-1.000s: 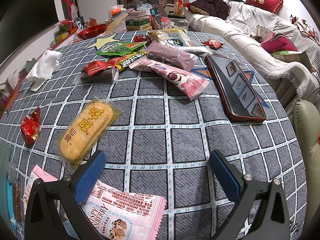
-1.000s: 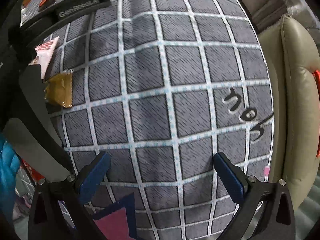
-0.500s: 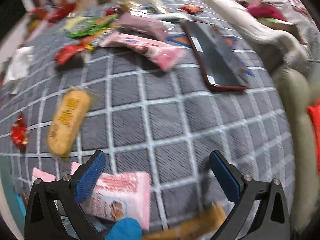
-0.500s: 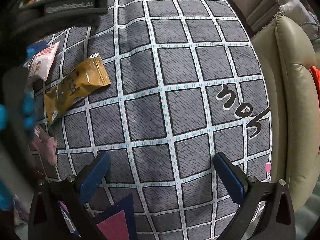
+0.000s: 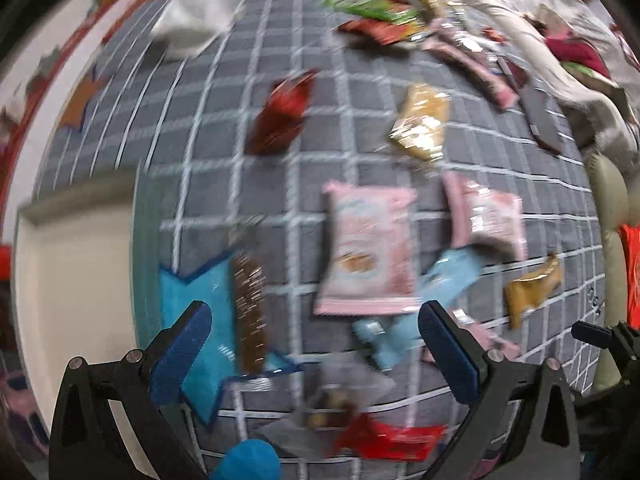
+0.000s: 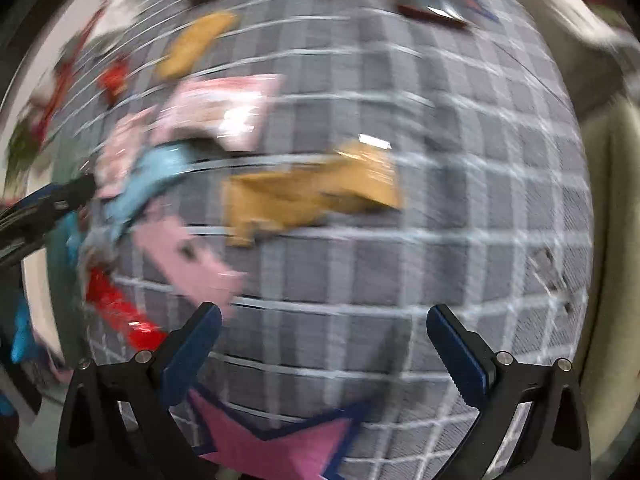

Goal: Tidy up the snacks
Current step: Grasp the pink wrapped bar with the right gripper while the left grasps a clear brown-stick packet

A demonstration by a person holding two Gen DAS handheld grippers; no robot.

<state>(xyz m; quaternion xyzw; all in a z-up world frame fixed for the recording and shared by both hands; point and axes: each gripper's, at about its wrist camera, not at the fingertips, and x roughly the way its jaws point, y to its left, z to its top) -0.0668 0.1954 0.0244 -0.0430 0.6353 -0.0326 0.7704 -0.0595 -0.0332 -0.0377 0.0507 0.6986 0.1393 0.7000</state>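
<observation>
Both views are motion-blurred. Snack packets lie scattered on a grey checked tablecloth (image 5: 360, 128). In the left wrist view a pink packet (image 5: 368, 248) lies ahead, a second pink packet (image 5: 486, 212) to its right, a brown bar (image 5: 250, 312) on a blue star patch, a red packet (image 5: 280, 114) and a yellow packet (image 5: 420, 124) farther off. My left gripper (image 5: 314, 344) is open and empty above them. In the right wrist view a golden packet (image 6: 312, 196) lies ahead of my right gripper (image 6: 324, 344), which is open and empty.
A white tray or box (image 5: 76, 280) sits at the left table edge. A dark phone (image 5: 542, 118) lies far right, and also shows in the right wrist view (image 6: 432, 4). A sofa (image 5: 520, 12) runs behind. A beige chair (image 6: 616, 240) borders the right edge.
Both grippers have swung fast and pulled back above the table, so more packets come into view. The golden packet now sits centred ahead of the right gripper. Both stay open.
</observation>
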